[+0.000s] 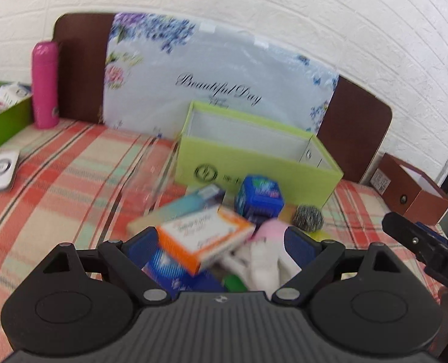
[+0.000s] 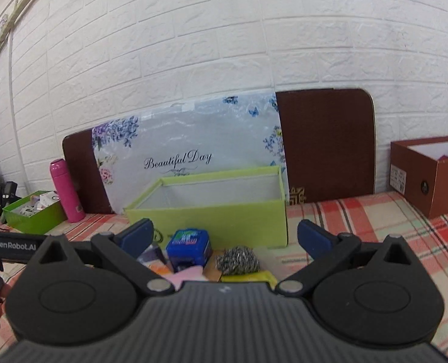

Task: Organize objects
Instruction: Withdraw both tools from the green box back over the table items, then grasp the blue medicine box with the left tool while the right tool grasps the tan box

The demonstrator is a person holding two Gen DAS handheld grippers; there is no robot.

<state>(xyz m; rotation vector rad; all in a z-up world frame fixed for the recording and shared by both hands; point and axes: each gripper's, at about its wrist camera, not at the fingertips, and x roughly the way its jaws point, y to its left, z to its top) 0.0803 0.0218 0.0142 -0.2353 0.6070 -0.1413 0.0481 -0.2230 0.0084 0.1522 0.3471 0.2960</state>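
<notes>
An open lime green box (image 1: pixel 254 163) stands on the plaid cloth; it also shows in the right wrist view (image 2: pixel 224 214). In front of it lies a pile: an orange and white carton (image 1: pixel 205 239), a teal box (image 1: pixel 193 202), a blue tub (image 1: pixel 258 199), a steel scourer (image 1: pixel 308 217), a pink and white item (image 1: pixel 266 251). My left gripper (image 1: pixel 220 242) is open with the orange carton between its fingers, not gripped. My right gripper (image 2: pixel 224 236) is open and empty above the blue tub (image 2: pixel 189 246) and scourer (image 2: pixel 239 260).
A pink bottle (image 1: pixel 44 84) and a darker green box (image 1: pixel 3 118) full of items stand at the left. A white device (image 1: pixel 1 171) lies on the cloth. A brown shoebox (image 2: pixel 432 172) stands at the right. A floral board (image 1: pixel 217 81) leans on the brick wall.
</notes>
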